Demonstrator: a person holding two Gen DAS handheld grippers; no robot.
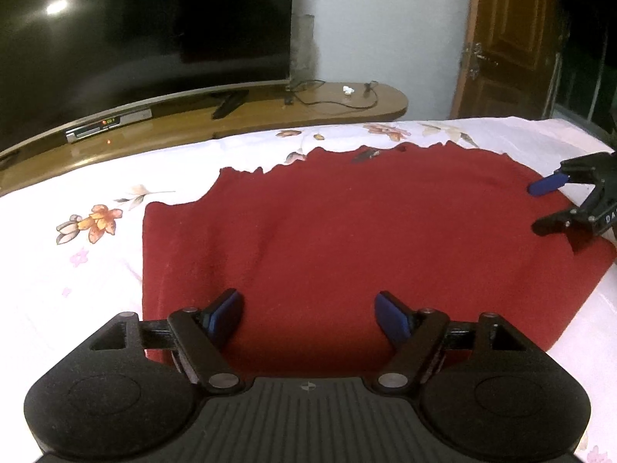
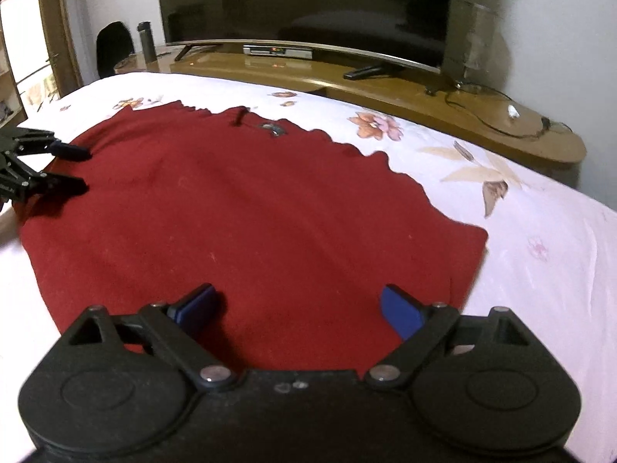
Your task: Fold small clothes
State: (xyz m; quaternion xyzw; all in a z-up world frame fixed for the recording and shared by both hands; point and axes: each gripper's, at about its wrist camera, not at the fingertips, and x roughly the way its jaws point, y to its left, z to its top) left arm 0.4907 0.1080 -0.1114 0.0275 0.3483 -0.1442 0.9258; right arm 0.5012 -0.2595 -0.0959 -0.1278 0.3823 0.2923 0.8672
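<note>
— How are the claws set?

— The left claw is seen at the bottom centre of its own view with its blue pads spread wide and nothing held between them. The right claw is likewise spread apart and empty, low in the middle of its frame. Each is also caught in the other's camera, the right one at the far right edge of the left view, the left one at the far left edge of the right view, and both show parted fingers there too.

— And where is the garment found?

— A red garment is laid flat on the bed's floral sheet. It is spread directly ahead of and beneath both claws, filling the centre of each frame. A wavy, scalloped edge runs along its far side, in the upper part of both views.

— Which relation is the next move thought to turn on?

— The cloth's longer span appears to run across from one claw to the other, so each claw is placed over its own end. The near hem lies just under the fingers of both, so neither is clearly nearer. A grasp at the near edge, followed by a fold toward the far edge, is judged likely.

— Anything beyond?

— A television on a wooden stand is seen past the bed.
</note>
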